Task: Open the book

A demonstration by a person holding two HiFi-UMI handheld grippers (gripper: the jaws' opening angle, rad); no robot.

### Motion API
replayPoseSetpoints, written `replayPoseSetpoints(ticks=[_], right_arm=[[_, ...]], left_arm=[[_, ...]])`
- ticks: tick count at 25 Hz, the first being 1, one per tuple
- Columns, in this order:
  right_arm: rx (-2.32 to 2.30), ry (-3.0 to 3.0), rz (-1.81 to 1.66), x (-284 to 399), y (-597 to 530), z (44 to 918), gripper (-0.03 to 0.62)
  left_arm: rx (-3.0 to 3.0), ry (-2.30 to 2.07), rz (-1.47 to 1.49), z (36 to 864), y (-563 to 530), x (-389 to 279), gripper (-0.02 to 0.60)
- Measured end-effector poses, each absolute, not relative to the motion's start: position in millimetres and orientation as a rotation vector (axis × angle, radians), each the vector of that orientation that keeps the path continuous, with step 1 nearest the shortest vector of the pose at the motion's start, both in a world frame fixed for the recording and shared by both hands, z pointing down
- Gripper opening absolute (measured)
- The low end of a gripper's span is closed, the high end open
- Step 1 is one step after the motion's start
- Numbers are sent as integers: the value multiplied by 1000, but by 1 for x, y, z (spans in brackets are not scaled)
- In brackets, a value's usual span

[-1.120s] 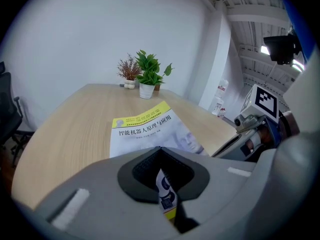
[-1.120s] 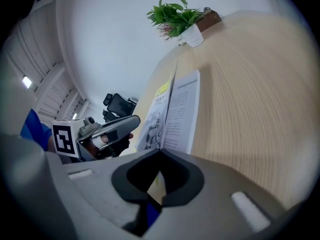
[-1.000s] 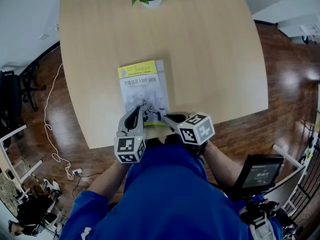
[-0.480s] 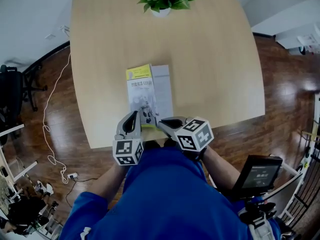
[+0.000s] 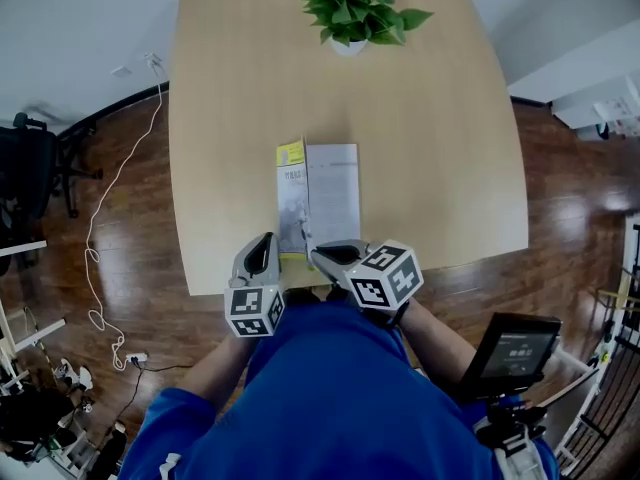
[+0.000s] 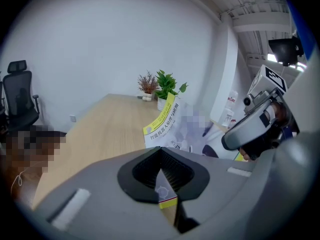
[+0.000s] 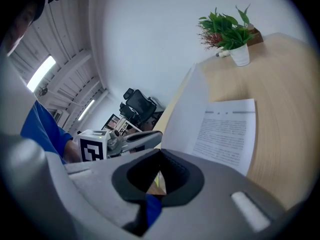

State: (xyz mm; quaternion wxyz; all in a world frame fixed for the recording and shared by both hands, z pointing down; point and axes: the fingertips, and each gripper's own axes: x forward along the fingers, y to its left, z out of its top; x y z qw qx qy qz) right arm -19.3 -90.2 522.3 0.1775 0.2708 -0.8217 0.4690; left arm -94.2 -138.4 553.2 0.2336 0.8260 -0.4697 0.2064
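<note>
The book (image 5: 335, 193) lies near the table's front edge with its yellow-and-white cover (image 5: 291, 200) raised almost upright and a printed page (image 7: 227, 134) bared. My right gripper (image 5: 318, 252) is shut on the cover's lower edge; in the right gripper view (image 7: 160, 156) the cover (image 7: 182, 114) rises straight from the closed jaws. Just left of the book's near corner, my left gripper (image 5: 266, 240) has its jaws closed together. In the left gripper view (image 6: 161, 153) the cover (image 6: 162, 126) stands ahead, and a sliver of it shows through the jaw slit.
The wooden table (image 5: 430, 118) has a potted plant (image 5: 350, 8) at its far edge. An office chair (image 5: 30, 168) and a white cable (image 5: 110, 198) are on the floor at left. A small screen (image 5: 515, 348) stands at lower right.
The cover went from lying flat to standing almost upright, baring the first page. The right gripper rose with it. The left gripper slid off the book toward its left side.
</note>
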Motion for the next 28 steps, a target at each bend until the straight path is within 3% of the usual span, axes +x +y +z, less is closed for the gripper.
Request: replayPoseSetpoints(ticks=[28], right_arm=[[641,-2336,1180,-167,-128,514,5]], left_arm=[[2176,-1438,463,539,-127,-244,8]])
